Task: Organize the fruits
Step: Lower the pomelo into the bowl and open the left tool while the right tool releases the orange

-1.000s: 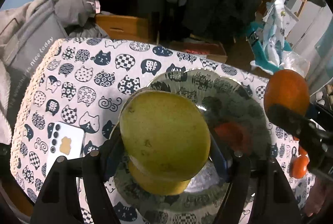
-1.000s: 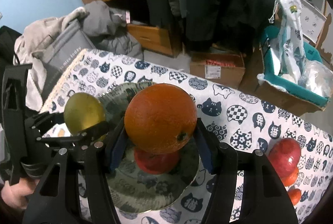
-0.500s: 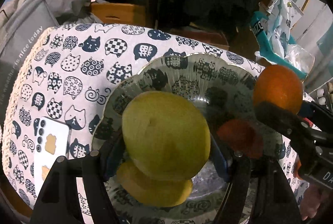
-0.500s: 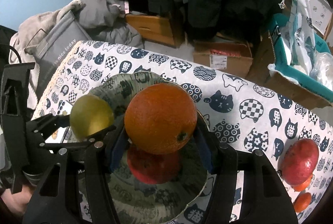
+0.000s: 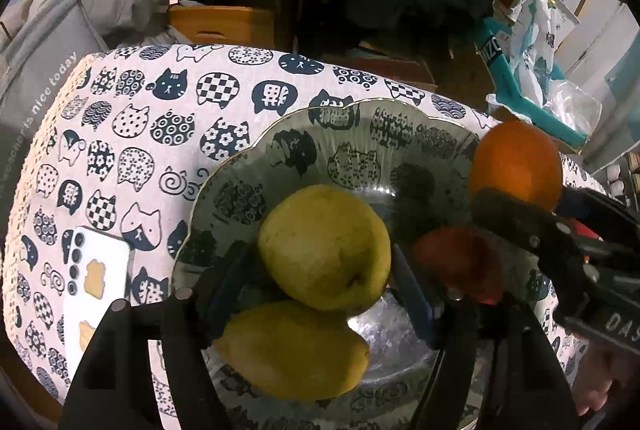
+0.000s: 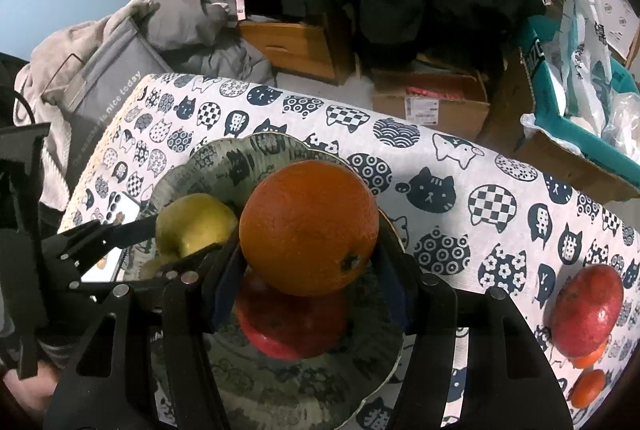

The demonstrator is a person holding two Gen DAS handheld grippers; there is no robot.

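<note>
I am holding a round yellow-green pear (image 5: 324, 246) in the left tongs (image 5: 320, 270), low over the scalloped glass bowl (image 5: 256, 166), and it is looking as if it is resting against a second yellow-green fruit (image 5: 296, 348) already lying in the bowl. The left tongs are standing spread about the pear's width; the left pad seems a little off the skin, so I cannot tell whether they are gripping or letting go. In the right tongs (image 6: 310, 266) I am gripping a large round orange (image 6: 309, 228) — closed snugly on both its sides — directly above a red apple (image 6: 288, 326) sitting in the bowl. To do this well, I am judging that each fruit should go down onto a bare patch of glass, not onto another fruit, with the tongs opening only once the weight is resting, so nothing is rolling out over the low rim. Farther out on the cat-patterned counter (image 6: 460, 190) a second red apple (image 6: 586, 310) and small orange fruits (image 6: 586, 382) are waiting near the right edge, and a white phone (image 5: 96, 282) is lying just left of the bowl.
</note>
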